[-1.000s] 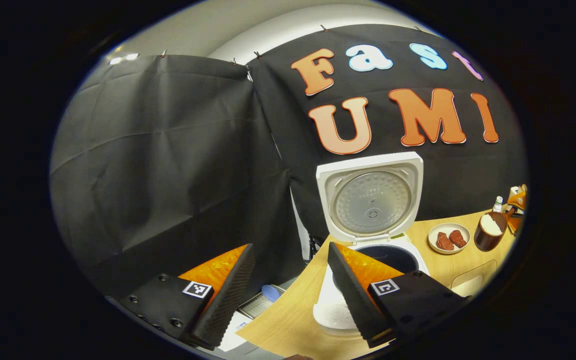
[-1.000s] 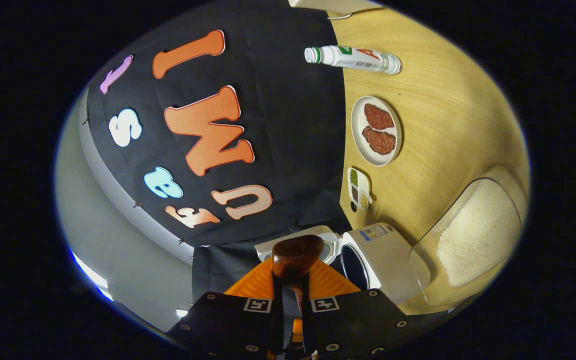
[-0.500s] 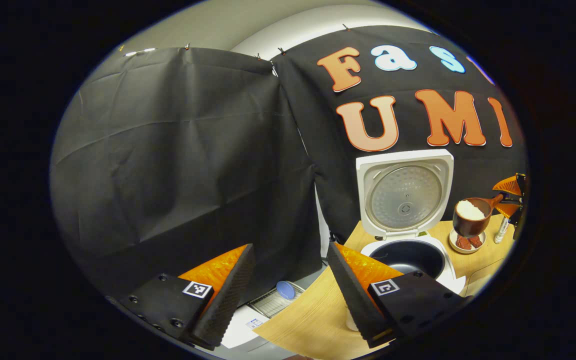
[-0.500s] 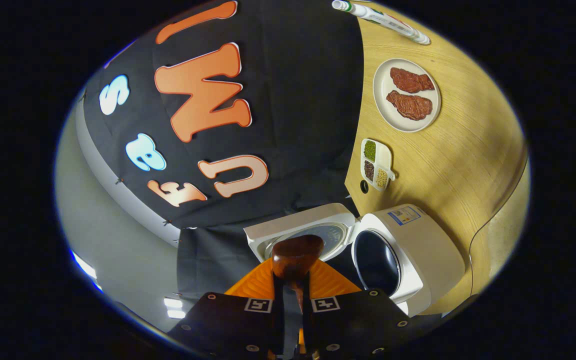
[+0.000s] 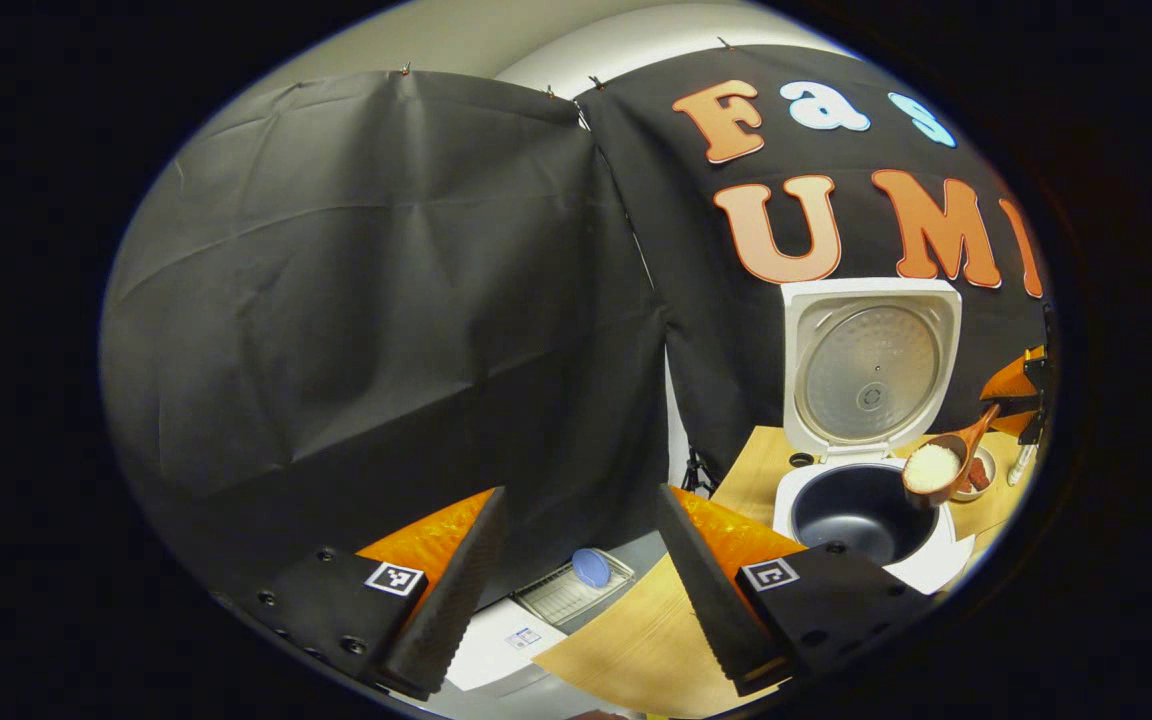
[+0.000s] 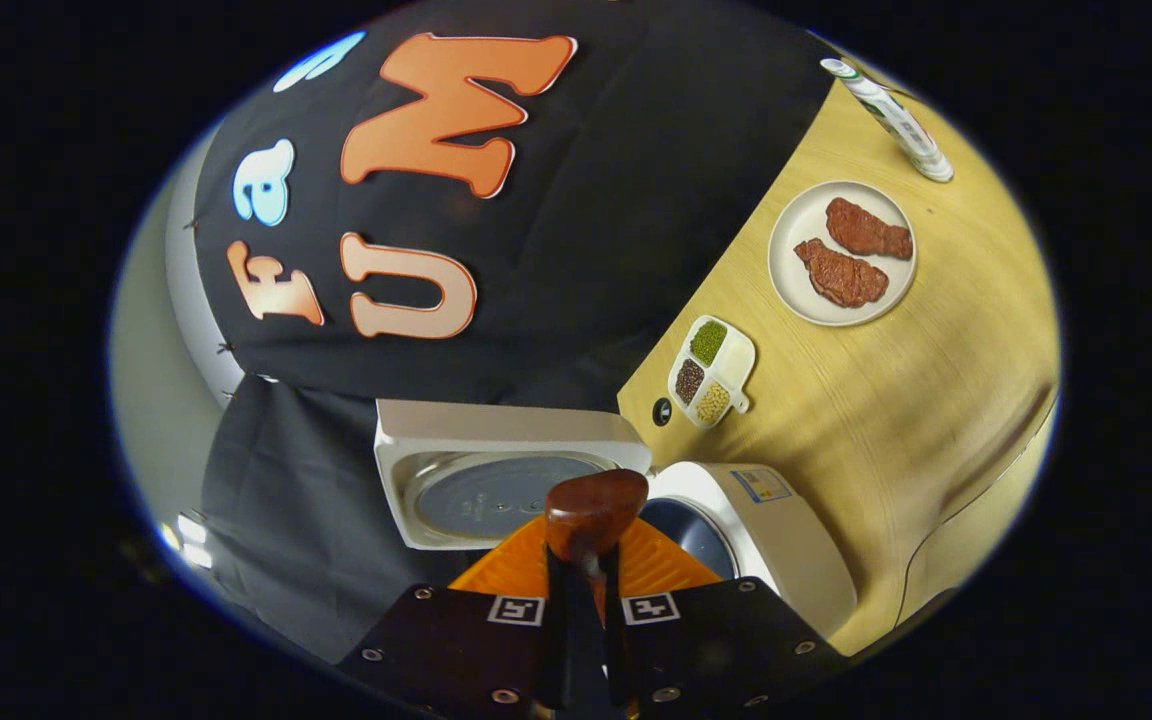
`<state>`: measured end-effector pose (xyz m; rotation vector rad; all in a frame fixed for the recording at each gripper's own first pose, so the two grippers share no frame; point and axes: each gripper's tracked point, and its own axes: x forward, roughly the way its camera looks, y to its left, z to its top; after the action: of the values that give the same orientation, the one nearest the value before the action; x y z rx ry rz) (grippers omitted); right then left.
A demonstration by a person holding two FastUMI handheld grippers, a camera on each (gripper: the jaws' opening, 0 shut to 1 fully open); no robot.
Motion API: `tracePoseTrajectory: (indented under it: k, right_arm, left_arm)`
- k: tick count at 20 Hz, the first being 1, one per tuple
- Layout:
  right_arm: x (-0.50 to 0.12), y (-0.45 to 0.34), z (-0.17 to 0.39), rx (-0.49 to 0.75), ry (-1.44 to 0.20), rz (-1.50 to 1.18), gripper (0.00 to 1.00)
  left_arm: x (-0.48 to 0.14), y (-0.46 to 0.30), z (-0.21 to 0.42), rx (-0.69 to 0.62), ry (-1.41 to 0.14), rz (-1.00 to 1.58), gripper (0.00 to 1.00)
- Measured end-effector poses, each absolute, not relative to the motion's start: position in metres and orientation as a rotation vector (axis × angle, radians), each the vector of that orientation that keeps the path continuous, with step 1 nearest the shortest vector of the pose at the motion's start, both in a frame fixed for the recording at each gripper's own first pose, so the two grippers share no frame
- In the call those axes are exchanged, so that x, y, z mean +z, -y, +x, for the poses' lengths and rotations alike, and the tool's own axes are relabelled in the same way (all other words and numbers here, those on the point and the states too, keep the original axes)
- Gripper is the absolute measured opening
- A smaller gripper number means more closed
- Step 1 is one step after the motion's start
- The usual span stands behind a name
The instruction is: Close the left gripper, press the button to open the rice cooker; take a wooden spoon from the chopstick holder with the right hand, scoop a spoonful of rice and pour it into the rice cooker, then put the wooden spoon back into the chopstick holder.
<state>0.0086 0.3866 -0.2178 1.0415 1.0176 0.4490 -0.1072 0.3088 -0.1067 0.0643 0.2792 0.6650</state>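
Note:
The white rice cooker (image 5: 921, 565) stands open on the table, its lid (image 5: 871, 365) upright and its dark inner pot (image 5: 856, 510) bare. A wooden spoon (image 5: 933, 467) heaped with white rice hangs over the pot's right rim, held by my right gripper (image 5: 1021, 392). In the right gripper view that gripper (image 6: 584, 565) is shut on the spoon's handle. The spoon's brown bowl (image 6: 596, 510) shows from behind and hides the rice, with the cooker's lid (image 6: 496, 490) and pot (image 6: 696, 530) beyond it. My left gripper (image 5: 576, 500) is open and holds nothing, left of the cooker and off the table's edge.
A plate with two pieces of meat (image 6: 841, 252), a small divided dish of beans (image 6: 711, 370) and a lying bottle (image 6: 896, 120) sit on the wooden table (image 6: 896, 400) beyond the cooker. Below the table's left edge lies a white device with a blue disc (image 5: 591, 567).
The right gripper has carried the rice-laden spoon leftward and down, to just above the cooker's pot, and has turned. The left gripper has swung away to the left, still open.

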Motion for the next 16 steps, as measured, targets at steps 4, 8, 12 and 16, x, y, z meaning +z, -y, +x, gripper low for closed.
tracePoseTrajectory:
  k: [4, 8, 12, 16]
  right_arm:
    - [-0.219, -0.395, 0.012, 0.476, -0.963, 0.875, 0.14]
    - [-0.219, -0.403, 0.013, 0.502, -0.935, 0.775, 0.14]
    - [-0.217, -0.403, 0.015, 0.512, -0.907, 0.71, 0.14]
    - [-0.214, -0.406, 0.02, 0.514, -0.889, 0.702, 0.14]
  left_arm:
    - [-0.112, -0.319, -0.098, 0.664, -0.288, 0.065, 0.99]
    - [-0.118, -0.321, -0.094, 0.651, -0.294, 0.057, 0.99]
    - [-0.122, -0.325, -0.096, 0.655, -0.306, 0.051, 1.0]
    - [-0.124, -0.328, -0.1, 0.658, -0.314, 0.047, 1.0]
